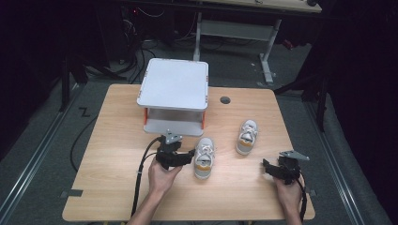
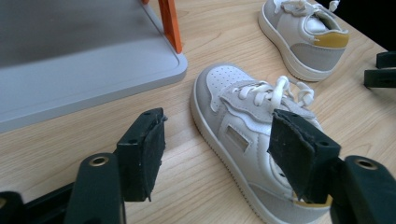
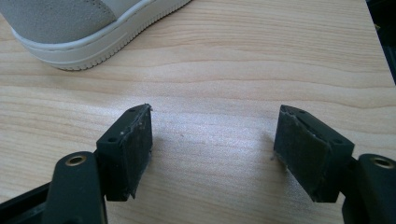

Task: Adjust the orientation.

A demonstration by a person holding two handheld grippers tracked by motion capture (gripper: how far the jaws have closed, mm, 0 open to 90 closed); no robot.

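I have the left gripper [image 1: 190, 156] low over the wooden table [image 1: 112, 140], just in front of the grey two-tier shelf [image 1: 173, 84], and its jaws stand wide apart with nothing between them. From the left gripper view, the same gripper [image 2: 215, 140] looks straight at the nearer white-and-grey sneaker [image 2: 247, 135]. That shoe lies flat on its sole, toe toward the shelf's lower tray [image 2: 93, 70], laces loosely tied, with a mustard-yellow patch at the heel. One jaw sits in front of the sneaker's heel side; I cannot tell whether its pad touches the shoe. The other jaw hangs over bare wood beside it.

In the high view this sneaker [image 1: 204, 157] lies just right of my left gripper, near the table's middle. The second sneaker [image 1: 247, 136] of the pair stands a little farther back and to the right, apart from the first, also toe away from me; in the left gripper view it [image 2: 303, 37] shows beyond the nearer one.

My right gripper [image 1: 267, 168] rests near the table's right front corner, well apart from both shoes. In its own view the right gripper [image 3: 212, 140] has its jaws spread open over bare wood, holding nothing, with a sneaker's grey suede and white sole [image 3: 88, 32] at the top edge.
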